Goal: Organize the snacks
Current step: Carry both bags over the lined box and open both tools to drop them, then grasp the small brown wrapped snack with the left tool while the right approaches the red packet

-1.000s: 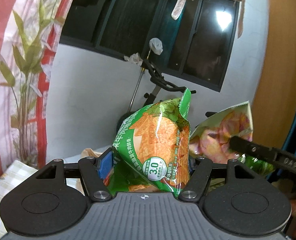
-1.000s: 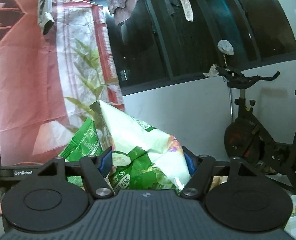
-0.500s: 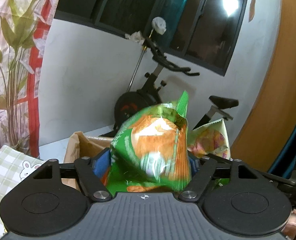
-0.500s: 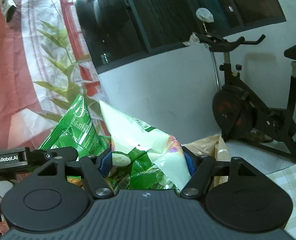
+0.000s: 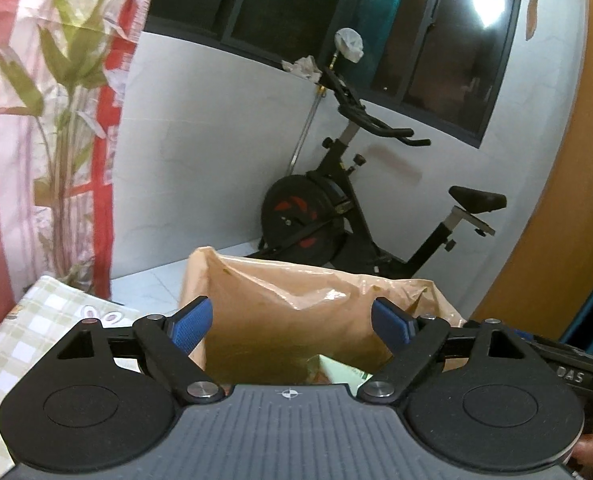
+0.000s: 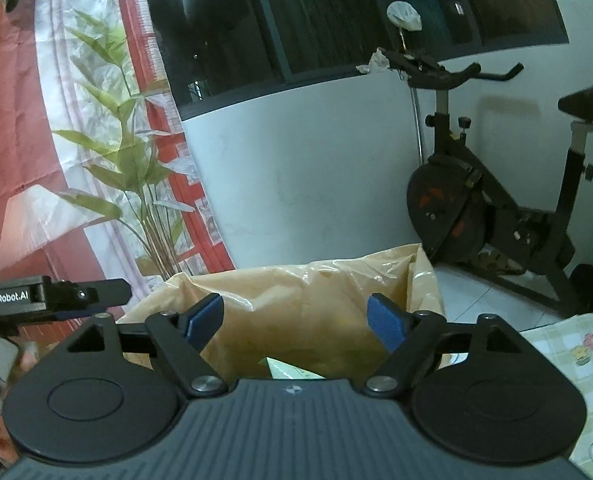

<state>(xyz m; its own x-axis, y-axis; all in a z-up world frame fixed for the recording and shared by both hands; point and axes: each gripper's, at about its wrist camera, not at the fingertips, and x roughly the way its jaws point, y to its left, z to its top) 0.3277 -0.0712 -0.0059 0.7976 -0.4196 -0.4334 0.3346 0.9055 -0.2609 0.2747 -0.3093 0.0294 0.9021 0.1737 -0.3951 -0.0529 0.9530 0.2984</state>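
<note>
With both drops judged done, risk: soft bag (image 5: pixel 280 320) rim may fold under withdrawing fingers, tipping packets out | left gripper (image 5: pixel 292 324): jaws just opened, empty | right gripper (image 6: pixel 296 322): jaws just opened, empty | bag holds snack packet (image 5: pixel 336 372), another packet corner (image 6: pixel 284 369) low inside, rest hidden

Bag (image 5: pixel 296 312) was thin tan plastic, glossy and crinkled. Left gripper (image 5: pixel 292 326) and right gripper (image 6: pixel 296 322) were matt black plastic with ribbed housing, textured blue rubbery pads, shiny metal pivot screws. Checked cloth (image 5: pixel 36 344) looked soft, matt.
</note>
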